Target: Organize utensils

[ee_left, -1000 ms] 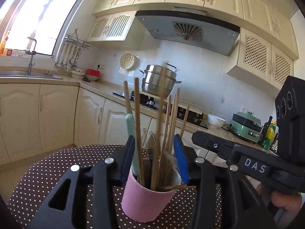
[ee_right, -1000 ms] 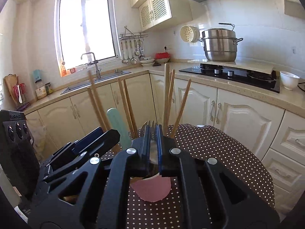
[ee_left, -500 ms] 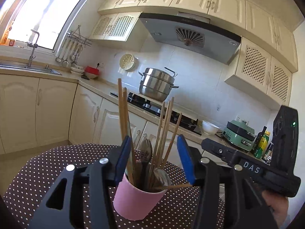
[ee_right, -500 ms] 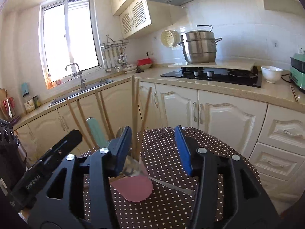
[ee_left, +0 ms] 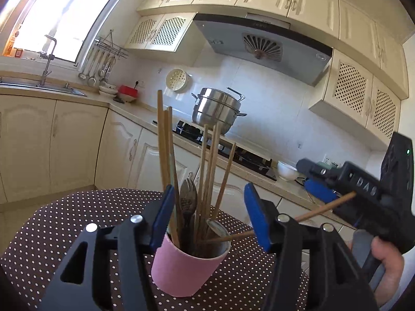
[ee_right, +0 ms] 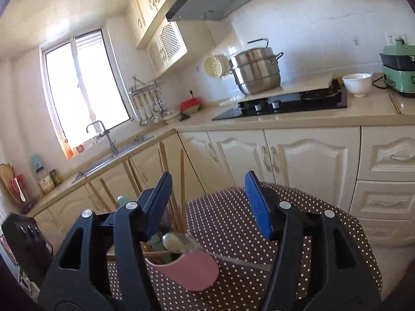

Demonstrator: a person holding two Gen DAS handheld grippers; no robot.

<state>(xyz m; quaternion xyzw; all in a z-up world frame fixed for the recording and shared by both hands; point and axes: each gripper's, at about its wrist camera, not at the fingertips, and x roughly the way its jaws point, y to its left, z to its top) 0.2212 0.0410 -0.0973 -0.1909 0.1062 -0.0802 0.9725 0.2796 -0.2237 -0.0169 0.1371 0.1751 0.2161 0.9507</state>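
Left wrist view: we keep the left gripper level as its fingers open, clear of the pink cup of chopsticks near the tabletop's middle. The right gripper, fingers opening and empty, backs away; the cup sits lower-left.

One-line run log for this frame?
step: utensils in pink cup | left gripper: jaws opening, straddling cup | right gripper: jaws opening, empty | table
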